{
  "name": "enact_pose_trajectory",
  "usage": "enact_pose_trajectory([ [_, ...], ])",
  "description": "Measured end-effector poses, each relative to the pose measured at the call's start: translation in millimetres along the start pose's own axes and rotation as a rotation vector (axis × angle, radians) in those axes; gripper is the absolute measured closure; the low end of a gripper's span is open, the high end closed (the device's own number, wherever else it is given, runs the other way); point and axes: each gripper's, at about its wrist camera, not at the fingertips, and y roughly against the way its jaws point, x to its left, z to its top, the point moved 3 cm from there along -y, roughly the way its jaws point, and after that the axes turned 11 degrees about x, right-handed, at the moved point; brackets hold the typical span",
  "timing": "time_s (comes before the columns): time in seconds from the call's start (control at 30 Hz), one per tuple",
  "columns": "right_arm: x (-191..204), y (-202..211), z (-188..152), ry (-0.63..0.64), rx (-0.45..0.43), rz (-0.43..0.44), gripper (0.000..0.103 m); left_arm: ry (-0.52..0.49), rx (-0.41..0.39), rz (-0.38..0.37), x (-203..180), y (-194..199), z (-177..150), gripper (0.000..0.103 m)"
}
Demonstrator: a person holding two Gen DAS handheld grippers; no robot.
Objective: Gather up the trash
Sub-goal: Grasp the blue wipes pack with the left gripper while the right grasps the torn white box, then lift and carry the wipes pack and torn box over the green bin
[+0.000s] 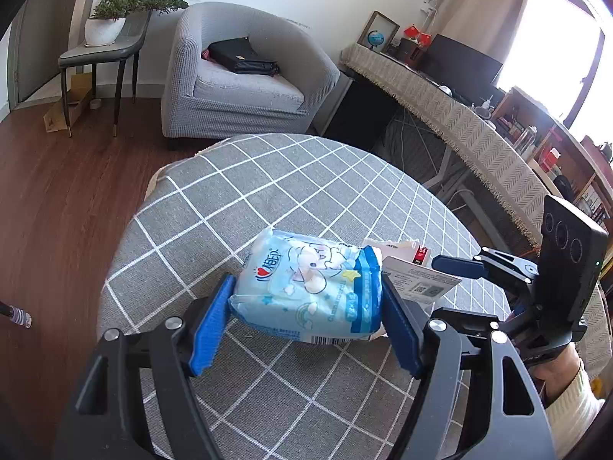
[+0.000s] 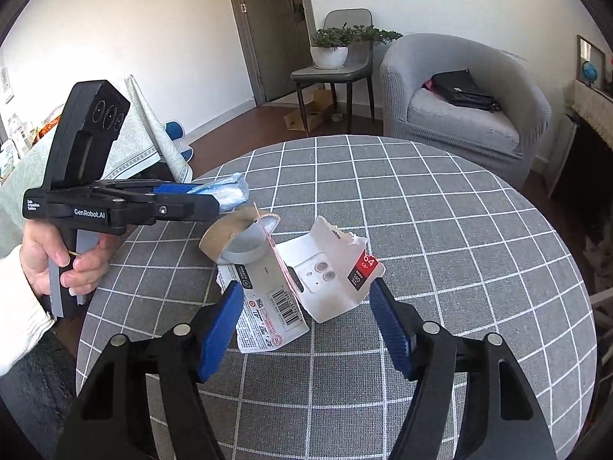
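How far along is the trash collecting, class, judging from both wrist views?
Done: nothing visibly binned; no bin shows. In hand: the left gripper is clamped on the blue tissue pack; the right gripper brackets the torn white packaging without pressing it. Left: that packaging and the cardboard tape roll on the table.

A home living room: grey armchair [image 1: 245, 76] at twelve o'clock, potted plant [image 1: 115, 19] at eleven, checked-cloth table [image 1: 268, 176].

left tongs [image 2: 230, 195] read "genrobot.ai"; torn card packaging [image 2: 337, 268] shows "64" and "140".
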Motion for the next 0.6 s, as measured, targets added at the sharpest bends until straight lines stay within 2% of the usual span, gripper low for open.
enact_pose_trajectory([
  [0.13,6,-4,4,0.023,0.011,0.005,0.054,-0.002,-0.02,0.019,0,12,0,0.028],
  [0.3,15,-9,9,0.051,0.015,-0.01,0.063,-0.03,-0.019,0.056,-3,22,-6,0.028],
  [0.4,18,-12,12,0.057,0.023,-0.022,0.074,-0.039,-0.018,0.068,-4,28,-10,0.028],
  [0.5,25,-16,15,0.074,0.037,-0.039,0.075,-0.041,-0.019,0.083,-2,35,-15,0.028],
  [0.57,30,-18,17,0.085,0.042,-0.048,0.083,-0.039,-0.018,0.101,-1,40,-19,0.028],
  [0.6,32,-18,17,0.091,0.046,-0.065,0.09,-0.034,-0.016,0.11,-1,42,-21,0.028],
])
